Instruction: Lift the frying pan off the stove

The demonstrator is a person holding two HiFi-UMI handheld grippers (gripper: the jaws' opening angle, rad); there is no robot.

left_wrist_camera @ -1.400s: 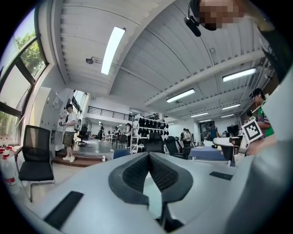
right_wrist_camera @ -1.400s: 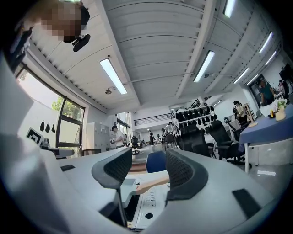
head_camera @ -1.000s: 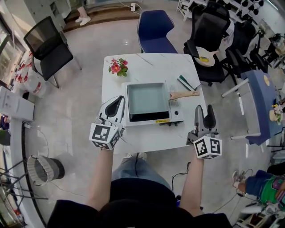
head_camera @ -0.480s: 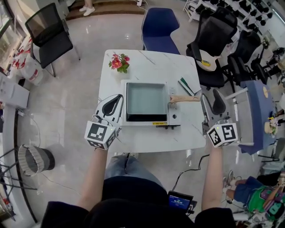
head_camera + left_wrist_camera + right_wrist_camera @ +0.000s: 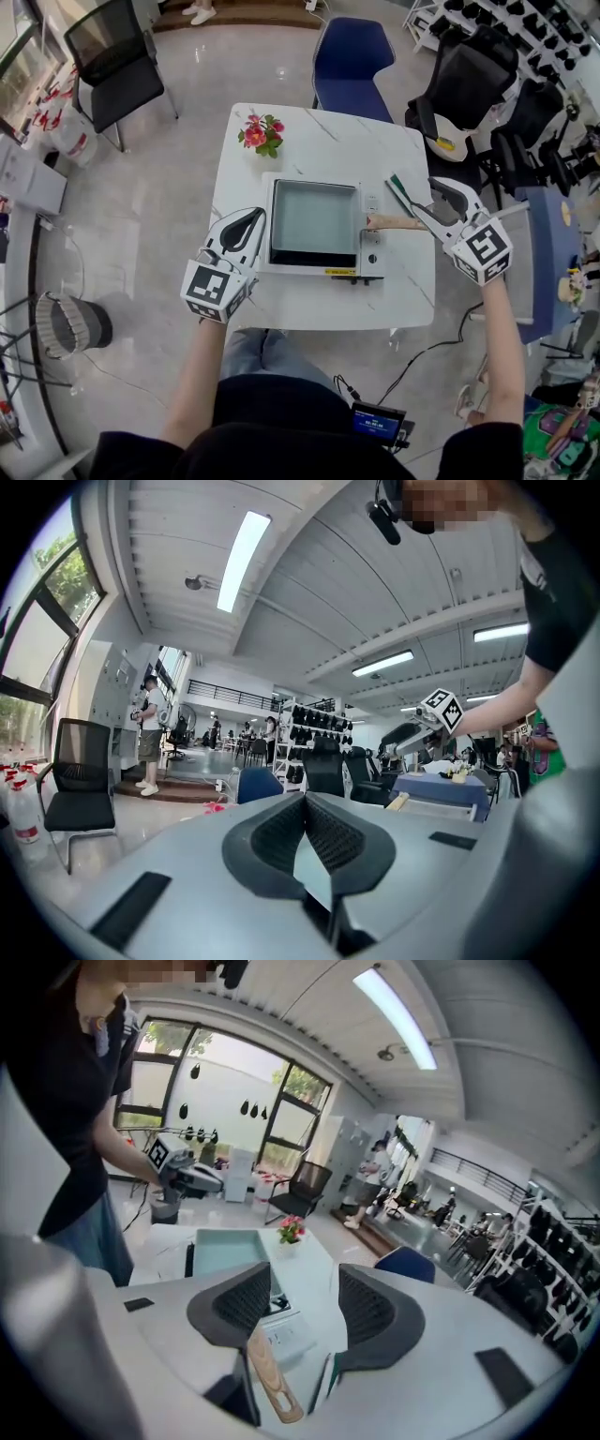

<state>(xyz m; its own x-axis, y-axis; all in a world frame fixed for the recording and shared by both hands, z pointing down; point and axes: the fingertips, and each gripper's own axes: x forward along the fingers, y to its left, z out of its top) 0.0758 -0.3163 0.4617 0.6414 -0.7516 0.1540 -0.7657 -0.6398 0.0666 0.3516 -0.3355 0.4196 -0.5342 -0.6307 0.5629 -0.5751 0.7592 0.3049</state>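
While right gripper (image 5: 302,1305) straddles the pan handle (image 5: 266,1377), left gripper (image 5: 305,810) seems closed.

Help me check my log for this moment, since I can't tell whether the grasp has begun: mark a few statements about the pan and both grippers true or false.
1. The right gripper is open, with the pan's wooden handle between its jaws. True.
2. The left gripper is shut on the stove's edge. False: its jaws are together on nothing, and it sits at the left side of the stove.
3. The frying pan is lifted clear of the stove. False: it sits on the stove.
4. Flowers stand on the table beyond the stove. True.
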